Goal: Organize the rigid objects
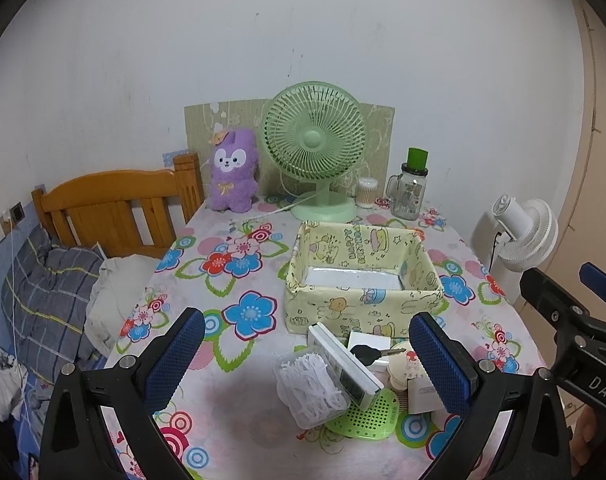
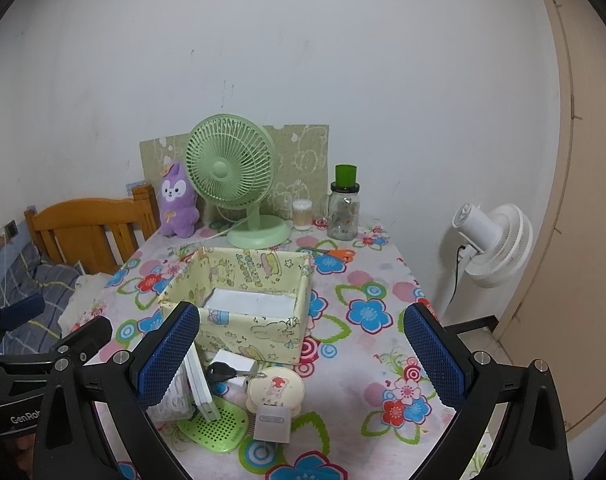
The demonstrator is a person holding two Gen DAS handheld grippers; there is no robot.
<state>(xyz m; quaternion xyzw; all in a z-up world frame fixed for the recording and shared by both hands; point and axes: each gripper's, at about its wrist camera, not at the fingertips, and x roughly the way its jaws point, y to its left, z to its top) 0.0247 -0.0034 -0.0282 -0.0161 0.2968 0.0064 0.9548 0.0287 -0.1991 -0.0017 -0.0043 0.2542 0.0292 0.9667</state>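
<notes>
Blue-padded, the left gripper hangs wide open over the floral tablecloth, holding nothing. Between its fingers lies a small heap: a clear box of white strips, a white slab leaning on it, a black-headed key, a round cream tin, all partly resting on a green perforated mat. Just behind stands the yellow cartoon-print box, its top open. At right, the right gripper is equally wide open and empty above the same heap.
</notes>
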